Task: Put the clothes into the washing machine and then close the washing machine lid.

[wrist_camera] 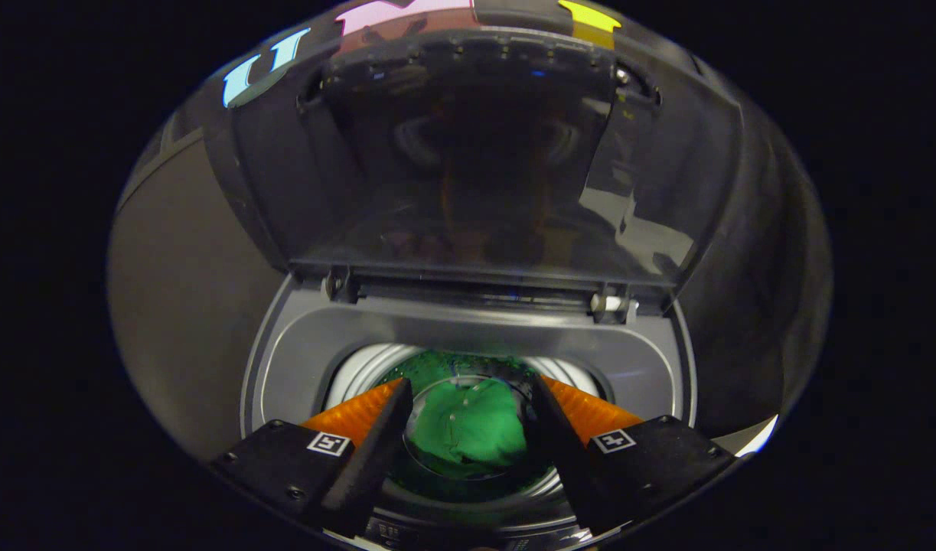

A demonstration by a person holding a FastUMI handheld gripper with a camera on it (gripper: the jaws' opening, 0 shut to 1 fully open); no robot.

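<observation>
I look down into a top-loading washing machine (468, 340) with a grey top frame. A green piece of clothing (471, 432) lies crumpled at the bottom of the drum (360, 367), seen through the gap between my fingers. My gripper (471, 386) hangs open above the drum mouth, its fingers apart and touching nothing. The dark see-through lid (475, 161) stands raised upright beyond the fingers, hinged at the back of the opening.
The lid's two hinges (609, 304) sit at the back edge of the frame. The booth's dark wall (177, 252) rises behind and beside the machine. A control strip (468, 532) shows at the machine's near edge under the fingers.
</observation>
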